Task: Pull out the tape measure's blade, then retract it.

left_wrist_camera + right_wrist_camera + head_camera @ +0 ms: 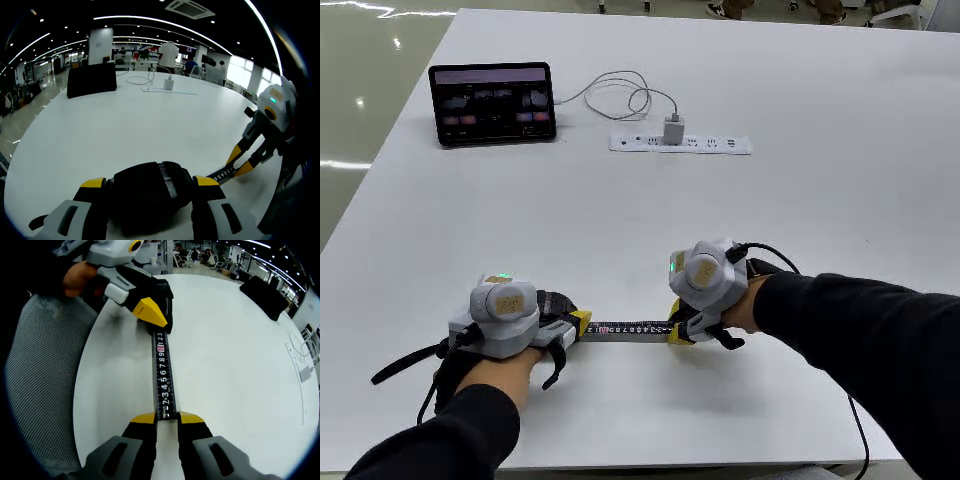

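A black tape measure case [150, 192] lies on the white table [650, 200] with my left gripper [150, 182] shut around it; in the head view the case [558, 309] sits at the lower left under the left gripper [570, 328]. Its blade [162, 375] is drawn out a short way, numbers up to about 13 showing. My right gripper [162, 417] is shut on the blade's end. In the head view the blade [625, 328] runs level between the left gripper and the right gripper [678, 332].
A dark tablet [493, 102] stands at the back left. A white power strip [680, 143] with a plugged charger [674, 129] and looped cable lies behind the middle. The table's near edge [680, 462] is close to the grippers.
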